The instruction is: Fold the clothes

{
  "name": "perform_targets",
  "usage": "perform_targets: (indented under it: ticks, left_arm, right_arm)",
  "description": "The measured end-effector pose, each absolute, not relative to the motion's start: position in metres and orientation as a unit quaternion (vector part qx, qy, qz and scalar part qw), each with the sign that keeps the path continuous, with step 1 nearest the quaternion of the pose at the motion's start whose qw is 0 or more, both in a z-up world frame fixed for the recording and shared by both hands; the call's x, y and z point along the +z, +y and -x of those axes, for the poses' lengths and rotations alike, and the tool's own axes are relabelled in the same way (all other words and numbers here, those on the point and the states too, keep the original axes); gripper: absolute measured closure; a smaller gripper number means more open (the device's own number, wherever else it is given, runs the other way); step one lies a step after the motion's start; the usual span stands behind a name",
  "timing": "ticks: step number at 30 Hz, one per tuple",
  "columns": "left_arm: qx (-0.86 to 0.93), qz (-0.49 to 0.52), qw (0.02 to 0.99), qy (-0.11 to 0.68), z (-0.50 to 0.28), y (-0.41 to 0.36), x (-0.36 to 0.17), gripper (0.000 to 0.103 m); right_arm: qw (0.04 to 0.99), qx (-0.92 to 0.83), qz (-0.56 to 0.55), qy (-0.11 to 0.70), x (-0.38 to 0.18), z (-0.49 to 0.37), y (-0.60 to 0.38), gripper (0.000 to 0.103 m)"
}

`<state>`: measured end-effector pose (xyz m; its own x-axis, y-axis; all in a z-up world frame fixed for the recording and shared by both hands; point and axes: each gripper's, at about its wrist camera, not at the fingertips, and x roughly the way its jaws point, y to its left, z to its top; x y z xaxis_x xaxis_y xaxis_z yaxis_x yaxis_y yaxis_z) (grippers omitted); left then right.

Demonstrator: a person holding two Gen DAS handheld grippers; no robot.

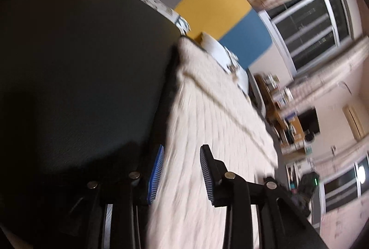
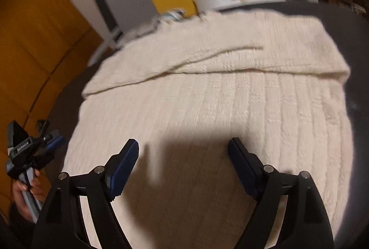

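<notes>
Cream ribbed knit garment (image 2: 219,92) spread flat on a dark surface (image 2: 346,25), with one layer already lying over the far part: a folded edge runs crosswise, side to side, beyond the right gripper (image 2: 183,163). Could be an early fold or a late one; layers underneath not visible. Right gripper directly above the near part of the knit, fingers well apart, nothing between them, shadow cast on the cloth just ahead of the pads. Knit ribs run away from this gripper toward the folded edge, so the garment's long axis, as it lies, reads crosswise to the gripper's pointing direction. Left gripper (image 1: 182,173) off the knit's left side, held by a hand (image 2: 27,189) beside the dark surface; fingers apart there too, empty. In the left wrist view the knit's left edge (image 1: 177,78) sits just ahead of its fingers, alongside the dark surface. Right gripper nearer the middle of the knit; left gripper nearer the left edge only. Both views motion-blurred, so exact contact with the cloth cannot be told.
</notes>
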<state>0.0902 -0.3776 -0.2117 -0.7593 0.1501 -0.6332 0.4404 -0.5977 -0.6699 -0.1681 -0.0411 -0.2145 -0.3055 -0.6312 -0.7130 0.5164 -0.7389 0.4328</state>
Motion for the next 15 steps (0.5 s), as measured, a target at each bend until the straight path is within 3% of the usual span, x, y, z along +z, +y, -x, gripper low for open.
perform_targets:
  ticks: [5, 15]
  left_arm:
    - [-0.831, -0.361, 0.049, 0.421, -0.14, -0.365, -0.207, 0.068]
    - [-0.787, -0.356, -0.016, 0.504, -0.16, -0.351, -0.239, 0.064]
  right_arm:
    - [0.387, -0.772, -0.487, -0.129, -0.213, 0.157, -0.013, 0.019]
    - [0.424, -0.726, -0.507, -0.193, -0.208, 0.12, 0.069, 0.019]
